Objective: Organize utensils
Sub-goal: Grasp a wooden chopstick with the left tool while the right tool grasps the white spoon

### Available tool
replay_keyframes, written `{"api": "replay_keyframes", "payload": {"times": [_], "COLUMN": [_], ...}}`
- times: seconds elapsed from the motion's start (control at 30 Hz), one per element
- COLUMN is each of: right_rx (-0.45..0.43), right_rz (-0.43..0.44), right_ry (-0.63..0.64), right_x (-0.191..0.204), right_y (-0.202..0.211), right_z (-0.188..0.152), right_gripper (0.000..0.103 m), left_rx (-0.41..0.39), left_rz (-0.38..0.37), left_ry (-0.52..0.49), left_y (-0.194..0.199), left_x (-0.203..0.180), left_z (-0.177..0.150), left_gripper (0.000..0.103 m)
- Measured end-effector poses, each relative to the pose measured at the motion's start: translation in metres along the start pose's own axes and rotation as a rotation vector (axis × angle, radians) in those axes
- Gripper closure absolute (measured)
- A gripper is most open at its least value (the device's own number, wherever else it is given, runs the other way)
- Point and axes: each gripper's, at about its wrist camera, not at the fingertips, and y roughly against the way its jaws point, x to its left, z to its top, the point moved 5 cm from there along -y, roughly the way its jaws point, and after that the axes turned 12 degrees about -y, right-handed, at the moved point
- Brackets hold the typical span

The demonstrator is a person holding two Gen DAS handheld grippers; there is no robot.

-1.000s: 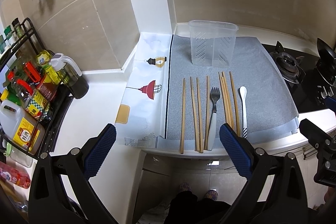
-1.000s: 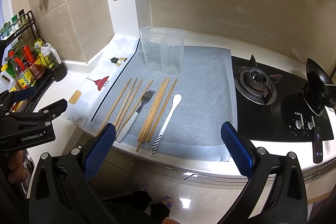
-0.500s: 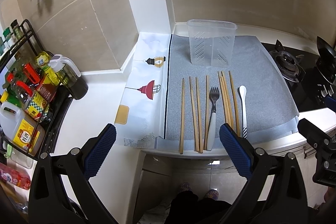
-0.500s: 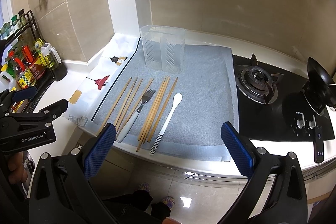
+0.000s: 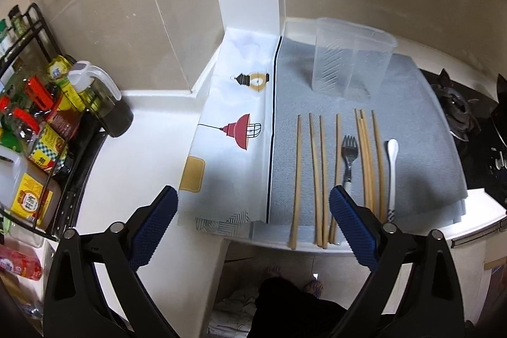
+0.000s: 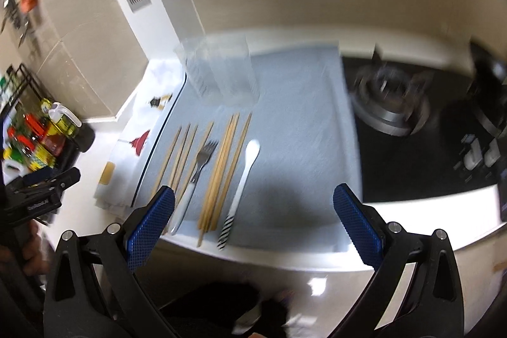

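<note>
My left tongs [image 5: 253, 224] spread, right tongs [image 6: 253, 219] spread, both empty; chopsticks [image 5: 317, 176], fork [image 5: 349, 159], spoon [image 5: 392, 173] lined on grey mat [image 5: 418, 122].

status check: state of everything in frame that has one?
left gripper: open, holding nothing
right gripper: open, holding nothing
container: upright, empty
chopsticks: lying flat on the mat
fork: lying flat among the chopsticks
spoon: lying flat, rightmost
stove burner: no flame visible
</note>
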Motion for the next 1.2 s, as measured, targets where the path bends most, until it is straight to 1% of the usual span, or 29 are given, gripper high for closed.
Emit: {"api": "replay_keyframes", "payload": {"times": [0.07, 0.1, 0.13, 0.17, 0.23, 0.27, 0.3, 0.33, 0.37, 0.43, 0.47, 0.53, 0.63, 0.7, 0.8, 0.9, 1.0, 1.07, 1.1, 1.17, 1.2], "right_rx": [0.039, 0.059, 0.088, 0.119, 0.172, 0.208, 0.256, 0.275, 0.293, 0.321, 0.33, 0.339, 0.339, 0.342, 0.351, 0.357, 0.347, 0.308, 0.288, 0.243, 0.223], "right_rz": [0.001, -0.002, 0.001, 0.001, -0.006, -0.005, -0.005, -0.021, -0.044, -0.075, -0.086, -0.12, -0.158, -0.182, -0.194, -0.204, -0.209, -0.213, -0.218, -0.244, -0.25], "right_ry": [-0.011, -0.021, -0.028, -0.041, -0.067, -0.08, -0.092, -0.091, -0.087, -0.089, -0.093, -0.1, -0.105, -0.101, -0.082, -0.054, -0.031, -0.015, -0.005, 0.044, 0.07], "right_x": [0.001, 0.001, 0.003, 0.005, 0.008, 0.011, 0.015, 0.016, 0.017, 0.022, 0.023, 0.025, 0.025, 0.023, 0.023, 0.023, 0.027, 0.029, 0.032, 0.037, 0.039], "right_y": [-0.017, -0.028, -0.041, -0.055, -0.079, -0.092, -0.113, -0.123, -0.135, -0.159, -0.165, -0.179, -0.187, -0.189, -0.195, -0.2, -0.208, -0.21, -0.211, -0.212, -0.211], "right_z": [0.002, 0.005, 0.008, 0.011, 0.015, 0.015, 0.014, 0.013, 0.013, 0.012, 0.013, 0.015, 0.019, 0.018, 0.021, 0.023, 0.026, 0.026, 0.026, 0.023, 0.02], "right_gripper": [0.006, 0.012, 0.023, 0.028, 0.049, 0.054, 0.062, 0.067, 0.069, 0.071, 0.071, 0.072, 0.072, 0.07, 0.069, 0.07, 0.069, 0.069, 0.07, 0.075, 0.08], "left_rx": [0.02, 0.029, 0.039, 0.047, 0.071, 0.087, 0.098, 0.122, 0.142, 0.188, 0.211, 0.243, 0.288, 0.329, 0.379, 0.42, 0.416, 0.408, 0.4, 0.379, 0.377], "left_rz": [-0.022, -0.032, -0.048, -0.06, -0.087, -0.111, -0.13, -0.159, -0.184, -0.251, -0.281, -0.328, -0.37, -0.364, -0.38, -0.353, -0.332, -0.31, -0.308, -0.316, -0.325], "left_ry": [-0.018, -0.03, -0.049, -0.063, -0.097, -0.113, -0.124, -0.139, -0.149, -0.168, -0.177, -0.195, -0.223, -0.237, -0.234, -0.243, -0.262, -0.274, -0.276, -0.29, -0.293], "left_y": [-0.013, -0.019, -0.028, -0.035, -0.055, -0.068, -0.076, -0.091, -0.103, -0.128, -0.139, -0.158, -0.18, -0.194, -0.209, -0.222, -0.225, -0.227, -0.228, -0.225, -0.226], "left_x": [-0.002, -0.003, -0.005, -0.007, -0.011, -0.014, -0.016, -0.02, -0.023, -0.03, -0.033, -0.036, -0.041, -0.044, -0.051, -0.059, -0.07, -0.076, -0.079, -0.085, -0.088], "left_z": [0.006, 0.01, 0.015, 0.019, 0.03, 0.036, 0.039, 0.045, 0.049, 0.056, 0.059, 0.065, 0.069, 0.069, 0.068, 0.066, 0.069, 0.073, 0.075, 0.077, 0.077], "left_gripper": [0.014, 0.015, 0.019, 0.02, 0.032, 0.035, 0.041, 0.048, 0.052, 0.064, 0.066, 0.068, 0.068, 0.068, 0.067, 0.067, 0.063, 0.063, 0.066, 0.088, 0.096]}}
